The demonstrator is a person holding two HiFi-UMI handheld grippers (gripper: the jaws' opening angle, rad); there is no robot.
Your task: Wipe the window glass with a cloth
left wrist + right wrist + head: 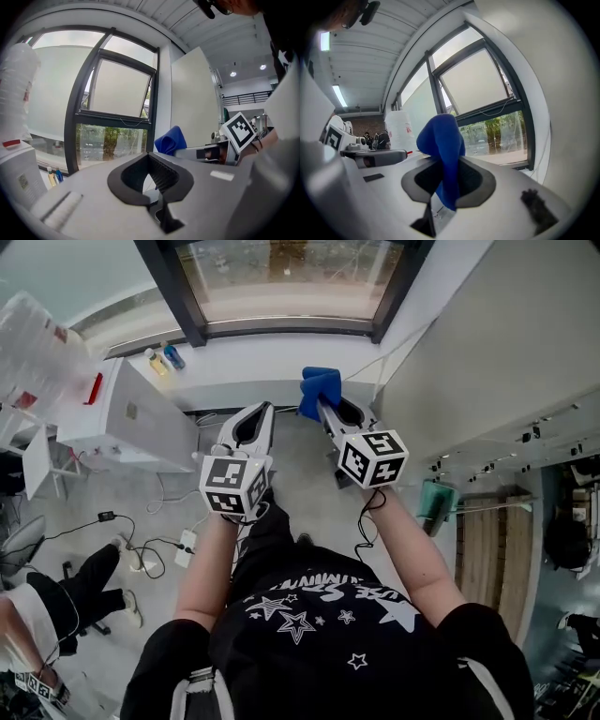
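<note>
Holding the cloth (321, 387) up near the far window glass (291, 277)
My right hand-held gripper (324, 401) is pinching the blue cloth tight; my left hand-held gripper (257, 414) is hovering just left of it, closed on nothing.

Industrial lab: power strip (186, 547) on floor, corrugated ceiling (370, 49).

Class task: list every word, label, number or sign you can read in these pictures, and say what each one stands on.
No text here reads clearly.
Black T-shirt: white lettering above the stars, too distorted to read.
Plastic container: red print, too blurred to read.
Bottles by the window: labels too small to read.
Marker cubes: black-and-white square patterns only, no words.
</note>
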